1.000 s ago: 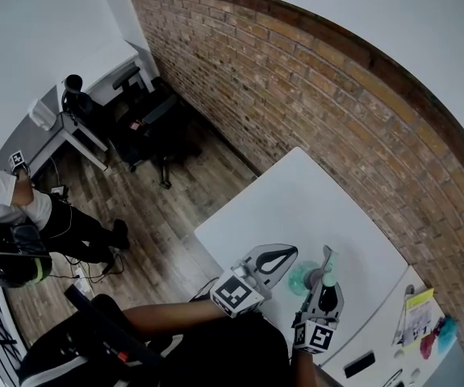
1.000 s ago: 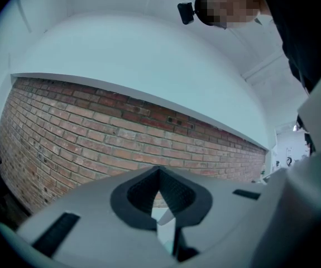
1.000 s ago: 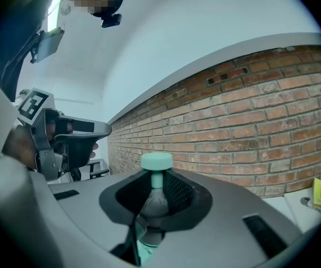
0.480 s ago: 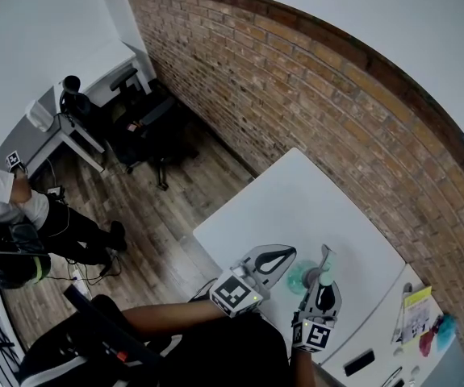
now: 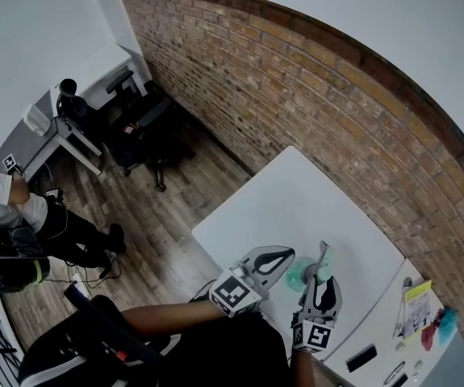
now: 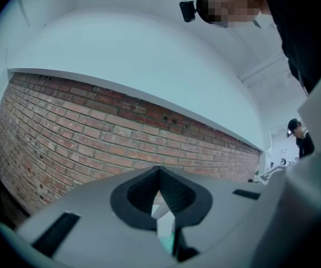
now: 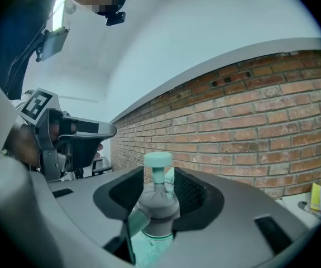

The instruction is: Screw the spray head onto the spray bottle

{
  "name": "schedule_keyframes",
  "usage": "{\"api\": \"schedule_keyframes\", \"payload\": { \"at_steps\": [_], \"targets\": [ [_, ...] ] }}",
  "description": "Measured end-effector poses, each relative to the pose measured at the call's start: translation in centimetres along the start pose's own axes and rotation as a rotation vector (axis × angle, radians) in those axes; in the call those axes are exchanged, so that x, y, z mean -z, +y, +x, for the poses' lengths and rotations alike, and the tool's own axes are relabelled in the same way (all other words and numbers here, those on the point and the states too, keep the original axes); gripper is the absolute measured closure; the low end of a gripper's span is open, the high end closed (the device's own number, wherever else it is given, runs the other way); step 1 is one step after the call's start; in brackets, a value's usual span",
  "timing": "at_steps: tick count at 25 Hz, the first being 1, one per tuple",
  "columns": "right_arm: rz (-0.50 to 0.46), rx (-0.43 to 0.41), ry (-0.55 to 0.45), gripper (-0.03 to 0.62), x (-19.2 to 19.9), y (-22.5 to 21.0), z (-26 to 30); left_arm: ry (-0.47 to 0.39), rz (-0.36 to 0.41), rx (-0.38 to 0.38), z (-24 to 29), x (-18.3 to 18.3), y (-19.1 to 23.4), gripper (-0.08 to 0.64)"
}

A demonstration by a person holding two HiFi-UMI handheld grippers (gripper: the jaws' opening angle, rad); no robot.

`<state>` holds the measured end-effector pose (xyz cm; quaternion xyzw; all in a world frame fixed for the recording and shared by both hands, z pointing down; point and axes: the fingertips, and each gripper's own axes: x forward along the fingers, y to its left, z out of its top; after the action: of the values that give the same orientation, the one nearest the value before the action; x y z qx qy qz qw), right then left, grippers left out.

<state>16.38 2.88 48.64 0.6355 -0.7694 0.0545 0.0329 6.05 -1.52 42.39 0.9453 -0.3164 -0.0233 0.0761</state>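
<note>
A teal spray bottle (image 5: 298, 276) stands near the front edge of the white table (image 5: 296, 200), its grey spray head (image 5: 323, 258) on top. In the right gripper view the spray head (image 7: 159, 200) sits on the bottle neck (image 7: 152, 244) between the jaws of my right gripper (image 7: 159, 175). Those jaws have just been opening; the pads flank the grey collar without pressing it. My left gripper (image 5: 290, 255) is shut, its tips just left of the bottle. Its own view shows the left gripper (image 6: 159, 175) closed, with a sliver of teal through the gap below.
A brick wall (image 5: 336, 111) runs along the table's far side. A second surface at the right carries a yellow item (image 5: 415, 293) and a black item (image 5: 359, 359). A seated person (image 5: 6, 208), an office chair (image 5: 147, 127) and a desk are across the wooden floor.
The right gripper's jaws stand slightly wider round the spray head. Neither gripper nor the bottle has shifted noticeably.
</note>
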Motion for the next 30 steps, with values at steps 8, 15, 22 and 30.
{"api": "schedule_keyframes", "payload": {
  "at_steps": [8,15,22,30],
  "targets": [
    [0.008,0.033,0.004,0.437,0.1,-0.1,-1.3,-0.006,-0.033,0.043,0.3,0.8,-0.7,0.561],
    [-0.007,0.066,0.013,0.437,0.0,-0.1,-2.3,0.021,-0.055,0.071,1.2,1.5,-0.7,0.561],
    [-0.017,0.117,0.014,0.437,0.0,-0.2,-2.8,0.001,-0.039,0.106,1.8,0.9,-1.2,0.561],
    [-0.052,0.170,-0.022,0.572,-1.2,0.0,-2.9,0.008,-0.022,0.125,1.8,1.0,-0.6,0.560]
  ]
}}
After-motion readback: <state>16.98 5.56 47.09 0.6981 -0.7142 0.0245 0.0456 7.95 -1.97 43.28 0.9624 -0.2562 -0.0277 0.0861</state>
